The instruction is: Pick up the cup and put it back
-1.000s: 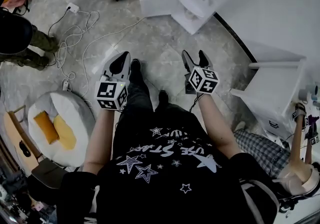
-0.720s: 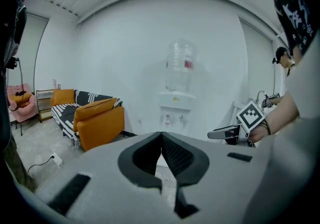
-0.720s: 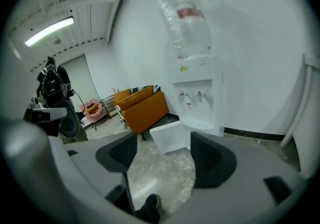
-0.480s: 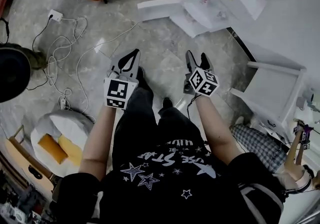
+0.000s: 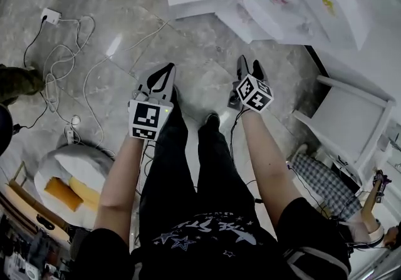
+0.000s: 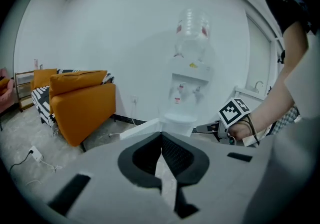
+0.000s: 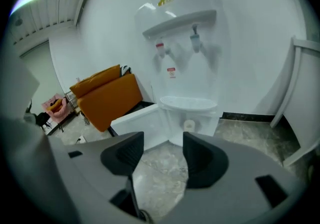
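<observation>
Cup (image 7: 189, 125), small and pale, seems to sit in the low niche of the water dispenser (image 7: 180, 32), well ahead of the right gripper (image 7: 161, 143), whose empty jaws stand apart, having just been closing. Left gripper (image 6: 161, 137) jaws meet, empty. Bare marble floor (image 5: 200, 47) lies between; cables (image 5: 62, 66) trail left.
</observation>
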Available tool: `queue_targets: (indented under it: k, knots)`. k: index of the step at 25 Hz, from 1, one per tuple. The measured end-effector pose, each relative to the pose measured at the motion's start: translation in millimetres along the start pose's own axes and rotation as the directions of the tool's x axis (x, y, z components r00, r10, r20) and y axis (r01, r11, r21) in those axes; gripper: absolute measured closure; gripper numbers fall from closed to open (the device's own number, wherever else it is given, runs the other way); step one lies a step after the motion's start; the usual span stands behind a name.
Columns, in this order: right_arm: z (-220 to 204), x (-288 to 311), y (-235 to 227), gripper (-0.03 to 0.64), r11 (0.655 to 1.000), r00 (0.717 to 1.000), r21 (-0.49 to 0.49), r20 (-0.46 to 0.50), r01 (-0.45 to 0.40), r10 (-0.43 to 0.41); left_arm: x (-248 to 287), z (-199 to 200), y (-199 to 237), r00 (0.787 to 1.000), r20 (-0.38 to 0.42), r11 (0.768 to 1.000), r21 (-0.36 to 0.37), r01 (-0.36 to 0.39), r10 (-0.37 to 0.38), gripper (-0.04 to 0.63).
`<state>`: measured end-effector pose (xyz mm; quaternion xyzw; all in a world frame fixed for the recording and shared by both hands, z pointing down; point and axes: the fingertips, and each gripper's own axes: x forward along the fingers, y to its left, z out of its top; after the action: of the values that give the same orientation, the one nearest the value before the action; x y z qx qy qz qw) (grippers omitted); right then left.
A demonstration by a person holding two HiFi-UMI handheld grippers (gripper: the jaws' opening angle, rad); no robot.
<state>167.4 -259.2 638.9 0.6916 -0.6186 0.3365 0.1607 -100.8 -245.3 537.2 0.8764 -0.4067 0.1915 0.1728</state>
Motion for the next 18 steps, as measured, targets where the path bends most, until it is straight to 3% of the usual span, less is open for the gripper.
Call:
queue_targets:
  k: [7,10,15,18]
  knots:
    - [-65.2,89.2,-62.6,0.433,0.997,0.997,0.014,-0.002,0.072,-0.072,65.4,-91.1,9.9,0.996,-0.017,0.994,-0.062,-0.093,0.092,0.586]
    - [-86.6,126.0,-84.9,0.451,0.998,0.998,-0.008,0.006,0.065,-0.065,96.9,-127.3,9.0,0.997,-0.021,0.995,-0.063,-0.078,0.077,0.586]
    - [-101.5,212.7,-103.7,0.451,0.989,0.999,-0.149,0.036,0.007,-0.001,160.2,-167.0,25.2,0.998,0.004,0.998,-0.032,-0.055,0.055,0.586]
    - [-101.1,261.7,-120.1,0.451,0.991,0.997,-0.127,0.074,0.032,-0.023,196.2,-187.5,40.6,0.999,0.012,0.999,0.0,-0.035,0.035,0.586]
